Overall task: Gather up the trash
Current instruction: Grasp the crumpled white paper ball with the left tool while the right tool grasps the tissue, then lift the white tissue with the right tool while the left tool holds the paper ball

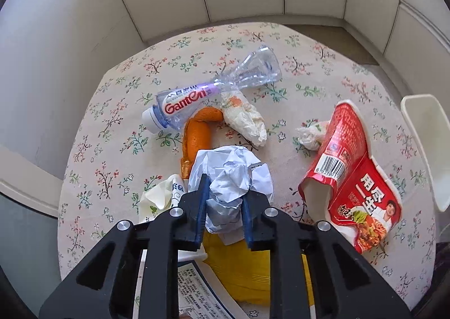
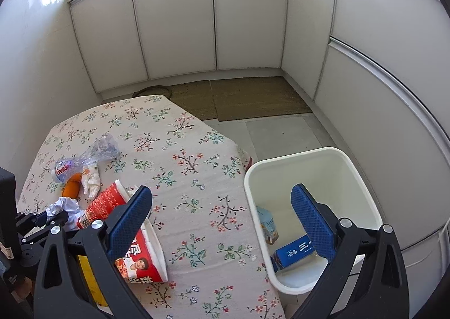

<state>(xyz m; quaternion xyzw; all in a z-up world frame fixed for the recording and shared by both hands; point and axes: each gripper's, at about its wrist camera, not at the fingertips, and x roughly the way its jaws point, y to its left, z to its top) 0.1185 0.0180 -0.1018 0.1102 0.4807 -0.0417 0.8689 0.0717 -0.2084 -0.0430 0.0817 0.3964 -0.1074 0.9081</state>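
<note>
The left tongs (image 1: 223, 200) are closed on a crumpled paper ball (image 1: 230, 178), held just above the worktop (image 1: 197, 48); the right tongs (image 2: 222, 220) stand wide and hold nothing, hovering over the worktop edge and the white bin (image 2: 362, 175).

Hazards, as judged:
- The paper ball is soft and springy; the pads grip only its lower part, so it may slip out during transfer and fall short of the bin.
- The ball sits directly over a yellow wrapper (image 1: 239, 268) and beside an orange peel (image 1: 197, 133); a low sweep may drag them off the worktop.
- The crushed Ganten bottle (image 1: 197, 93) is round and light; a nudge may roll it.
- The flattened red noodle cup (image 1: 351, 175) lies between the ball and the bin; a low pass may catch it.

Containers: the white bin stands on the floor against the worktop edge; it holds a blue carton (image 2: 292, 254) and a pale cup-like item (image 2: 267, 223); most of its volume is free.
</note>
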